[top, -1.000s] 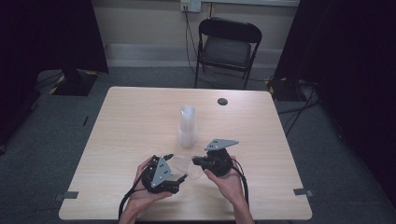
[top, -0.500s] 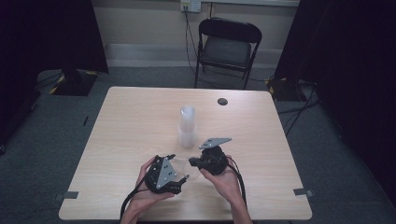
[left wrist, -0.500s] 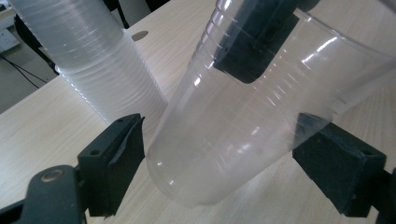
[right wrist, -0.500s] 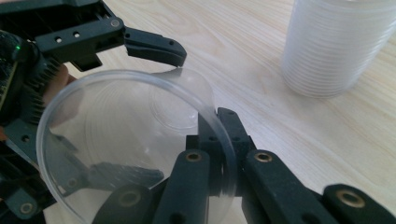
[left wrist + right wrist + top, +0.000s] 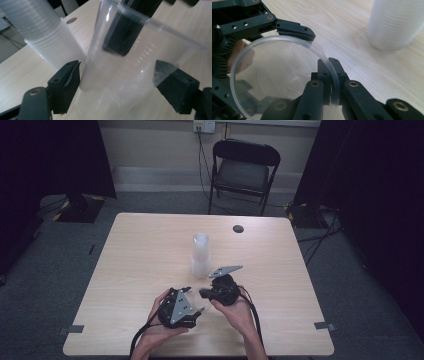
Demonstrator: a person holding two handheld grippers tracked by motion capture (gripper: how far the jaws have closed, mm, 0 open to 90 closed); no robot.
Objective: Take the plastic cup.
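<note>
Wooden table [image 5: 150, 250] on grey carpet [image 5: 65, 260]. Small dark round disc [image 5: 238, 228] near the table's far edge. Black folding chair [image 5: 243, 172] behind the table, wall outlet [image 5: 204, 126] above it with cables [image 5: 202, 165] hanging down. Black curtains [image 5: 50, 160] both sides. Tape marks [image 5: 325, 325] on the floor.

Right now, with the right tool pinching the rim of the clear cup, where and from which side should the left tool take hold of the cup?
Probably on the side wall of the clear cup, toward its base, away from the rim, where the right tool pinches. The left tool already straddles the body, its jaws just closing, one each side, so closing squarely across the round wall looks best. Gently: the wall looks thin.
</note>
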